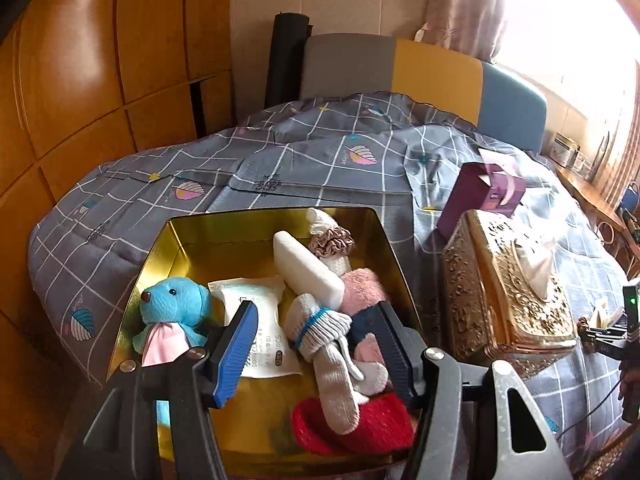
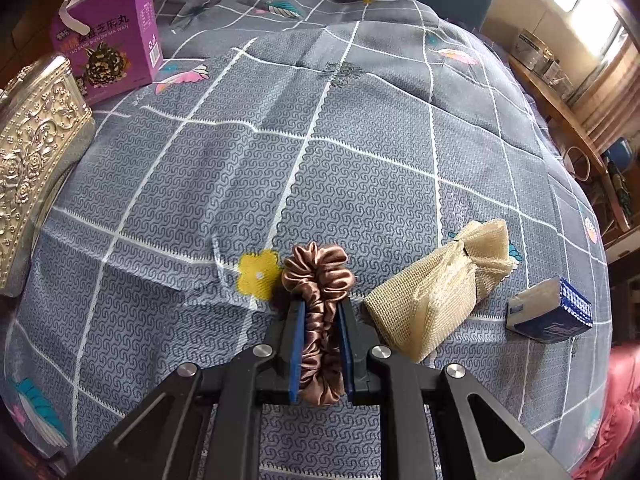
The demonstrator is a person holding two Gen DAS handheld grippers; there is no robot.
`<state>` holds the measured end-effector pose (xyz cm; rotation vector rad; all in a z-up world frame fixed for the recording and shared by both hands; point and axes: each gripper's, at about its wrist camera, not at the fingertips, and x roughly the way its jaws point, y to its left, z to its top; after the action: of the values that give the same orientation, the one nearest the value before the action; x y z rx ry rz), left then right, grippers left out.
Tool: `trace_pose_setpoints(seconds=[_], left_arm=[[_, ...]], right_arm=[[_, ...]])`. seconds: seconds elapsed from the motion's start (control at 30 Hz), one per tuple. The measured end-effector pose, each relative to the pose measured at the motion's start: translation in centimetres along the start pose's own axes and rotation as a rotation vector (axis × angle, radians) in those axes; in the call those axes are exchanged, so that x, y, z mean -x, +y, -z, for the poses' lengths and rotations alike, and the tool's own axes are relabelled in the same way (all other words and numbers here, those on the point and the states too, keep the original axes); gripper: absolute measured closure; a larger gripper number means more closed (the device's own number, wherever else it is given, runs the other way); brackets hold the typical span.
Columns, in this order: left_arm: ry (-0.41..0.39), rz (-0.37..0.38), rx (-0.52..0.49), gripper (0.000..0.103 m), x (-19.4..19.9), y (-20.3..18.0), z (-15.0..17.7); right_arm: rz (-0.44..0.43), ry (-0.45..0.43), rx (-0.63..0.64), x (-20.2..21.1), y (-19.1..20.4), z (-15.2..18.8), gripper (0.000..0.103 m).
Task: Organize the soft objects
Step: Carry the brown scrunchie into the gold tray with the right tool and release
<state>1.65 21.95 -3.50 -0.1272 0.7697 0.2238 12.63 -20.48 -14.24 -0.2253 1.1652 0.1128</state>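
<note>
In the left wrist view a gold tin (image 1: pixel 200 232) sits on the bed. It holds a blue teddy (image 1: pixel 172 312), a white wipes packet (image 1: pixel 256 312), a white roll (image 1: pixel 308 268), a brown scrunchie (image 1: pixel 332 242), grey gloves (image 1: pixel 328 348), pink fluff (image 1: pixel 360 288) and a red knit piece (image 1: pixel 360 428). My left gripper (image 1: pixel 316 328) hangs open over the tin with the gloves between its fingers, gripping nothing. In the right wrist view my right gripper (image 2: pixel 320 316) is shut on a brown satin scrunchie (image 2: pixel 320 276) on the quilt.
An ornate gold tissue box (image 1: pixel 512 280) stands right of the tin, with a purple carton (image 1: pixel 484 192) behind it; both also show in the right wrist view (image 2: pixel 36 152), (image 2: pixel 112 40). A beige mesh bag (image 2: pixel 440 284) and a blue-white tissue pack (image 2: pixel 552 312) lie right of the scrunchie.
</note>
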Motion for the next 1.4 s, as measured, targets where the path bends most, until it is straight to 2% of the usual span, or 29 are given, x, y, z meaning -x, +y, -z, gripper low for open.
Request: trace_pose_setpoints(seconds=[0.23,0.4,0.6,0.77,1.07,1.23,1.4], left_arm=[[-0.005,0.034,-0.025,0.043,1.1,-0.7,0.9],[-0.013,0.061,-0.046,0.043,1.7,-1.3,1.2],[-0.020,0.078,-0.055,0.043,2.3,-1.4,1.5],[-0.018,0.081,-0.058,0.043,2.4,-1.2,1.9],[-0.008,0.091,-0.047,0.043,2.2,-0.6,2.3],[0.003,0.089,-0.033,0.043,1.8,0.0,2.4],[0.023,0.088,0.007,0.043,1.2,1.4,2.5]], right_arm=[[-0.028,0.009,-0.042,-0.3,-0.9,-0.2,0.087],[-0.068,0.040,-0.132,-0.5,-2.4,-0.8,0.088],[-0.049,0.050,-0.197,-0.7,-2.7,-1.6,0.089],[-0.079,0.051,-0.238,-0.7,-2.6,-2.7,0.089],[-0.135,-0.014,-0.299,1.6,-1.8,-5.5,0.089],[-0.194,-0.077,-0.314,4.7,0.1,-7.7,0.089],[-0.277,-0.196,-0.241,9.9,3.6,-10.6,0.089]])
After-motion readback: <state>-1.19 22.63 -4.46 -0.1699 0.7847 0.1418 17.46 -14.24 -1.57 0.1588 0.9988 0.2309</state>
